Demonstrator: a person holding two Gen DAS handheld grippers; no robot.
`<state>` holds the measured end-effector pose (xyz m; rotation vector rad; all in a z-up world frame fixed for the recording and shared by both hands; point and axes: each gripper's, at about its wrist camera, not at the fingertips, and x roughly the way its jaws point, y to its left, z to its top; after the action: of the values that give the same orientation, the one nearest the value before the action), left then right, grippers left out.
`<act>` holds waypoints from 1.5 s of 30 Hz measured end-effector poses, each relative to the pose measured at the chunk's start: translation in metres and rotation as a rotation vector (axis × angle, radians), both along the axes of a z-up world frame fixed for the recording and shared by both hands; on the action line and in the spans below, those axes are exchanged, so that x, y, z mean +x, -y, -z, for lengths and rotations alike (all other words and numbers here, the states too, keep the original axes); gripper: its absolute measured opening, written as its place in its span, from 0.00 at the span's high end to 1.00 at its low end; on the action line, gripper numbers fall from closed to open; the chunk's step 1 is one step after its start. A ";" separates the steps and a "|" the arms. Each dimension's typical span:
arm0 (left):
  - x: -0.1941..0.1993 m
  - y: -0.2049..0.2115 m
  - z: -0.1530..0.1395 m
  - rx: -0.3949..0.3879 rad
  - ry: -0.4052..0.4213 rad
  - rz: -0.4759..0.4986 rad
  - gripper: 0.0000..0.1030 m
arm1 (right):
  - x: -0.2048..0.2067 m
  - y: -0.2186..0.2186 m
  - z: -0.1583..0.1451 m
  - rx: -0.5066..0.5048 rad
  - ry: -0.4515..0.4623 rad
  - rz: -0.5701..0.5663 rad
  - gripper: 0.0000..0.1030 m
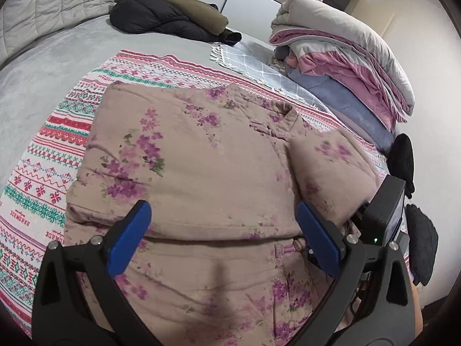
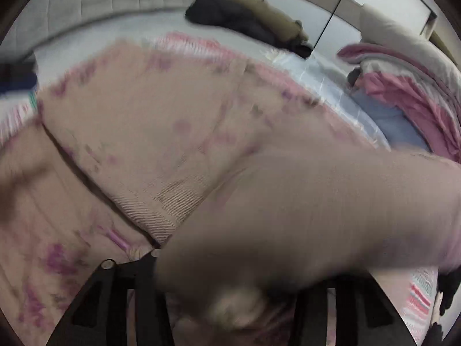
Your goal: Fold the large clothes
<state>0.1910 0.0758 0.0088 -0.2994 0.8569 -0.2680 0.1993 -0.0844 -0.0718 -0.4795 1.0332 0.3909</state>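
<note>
A beige padded jacket (image 1: pixel 201 158) printed with purple flowers lies on a striped patterned blanket (image 1: pixel 43 173) on the bed. My left gripper (image 1: pixel 223 206) hovers over the jacket's lower front, open, its blue pads (image 1: pixel 129 239) wide apart with nothing between them. One sleeve (image 1: pixel 325 167) is folded in across the jacket's right side. The right gripper's black body (image 1: pixel 386 210) sits at that sleeve's lower right. In the blurred right wrist view the sleeve (image 2: pixel 317 201) drapes across my right gripper (image 2: pixel 242 282) and hides its fingertips. Only the black finger arms (image 2: pixel 138 294) show.
A black puffer coat and an olive coat (image 1: pixel 173 17) lie folded at the far side of the bed. A stack of folded quilts (image 1: pixel 345 57) rises at the right over a grey checked cloth (image 1: pixel 253 57). A padded headboard (image 1: pixel 57 5) lines the back left.
</note>
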 end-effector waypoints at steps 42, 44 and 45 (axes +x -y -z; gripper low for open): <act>-0.025 0.004 -0.005 -0.087 0.097 0.166 0.19 | -0.019 0.267 -0.023 0.898 -0.143 0.778 0.36; -0.021 -0.018 0.002 -0.144 0.069 0.145 0.19 | -0.019 0.273 -0.027 0.923 -0.143 0.795 0.32; -0.016 -0.024 0.005 -0.166 0.053 0.123 0.19 | -0.020 0.275 -0.029 0.929 -0.139 0.802 0.31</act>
<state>0.1751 0.1002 0.0036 -0.3931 0.8036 -0.4606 0.1792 -0.3596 -0.0429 0.7907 0.9722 0.1420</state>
